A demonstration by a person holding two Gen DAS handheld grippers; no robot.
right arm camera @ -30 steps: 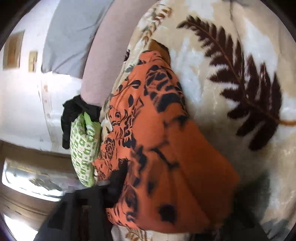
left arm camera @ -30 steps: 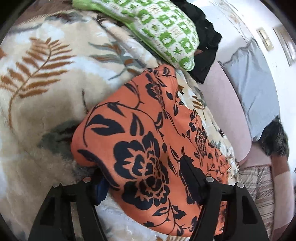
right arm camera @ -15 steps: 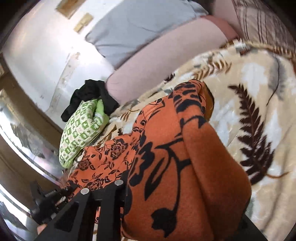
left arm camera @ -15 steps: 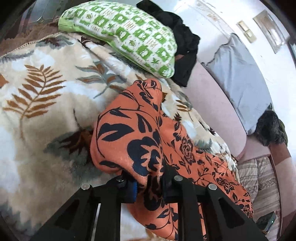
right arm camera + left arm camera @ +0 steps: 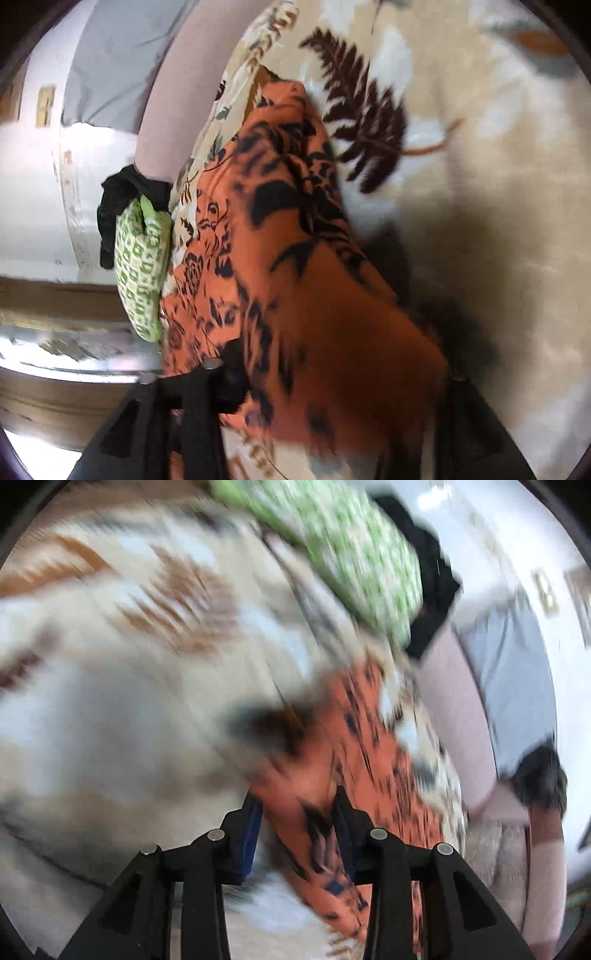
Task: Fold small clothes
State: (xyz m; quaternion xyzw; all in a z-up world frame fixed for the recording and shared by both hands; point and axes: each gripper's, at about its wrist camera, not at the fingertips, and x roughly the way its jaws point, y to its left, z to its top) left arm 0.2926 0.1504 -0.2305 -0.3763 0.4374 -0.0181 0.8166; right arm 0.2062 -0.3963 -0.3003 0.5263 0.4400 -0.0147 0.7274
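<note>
Slackened since earlier, left claw (image 5: 299,819) straddles orange garment (image 5: 354,746) edge on blanket (image 5: 110,720).

Blurred view: left gripper (image 5: 298,818) fingers (image 5: 248,829) straddle orange floral garment (image 5: 354,746) on leaf-print blanket (image 5: 110,701).

The orange cloth garment with black floral print (image 5: 295,258) looks thin, smooth and matt. Under it, the cream fern-patterned blanket (image 5: 480,184) is plush and fuzzy. My black plastic fingers (image 5: 240,834) are matt, with shiny metal pins and blue pads. The green-and-white printed pillow (image 5: 142,266) is woven cotton.
</note>
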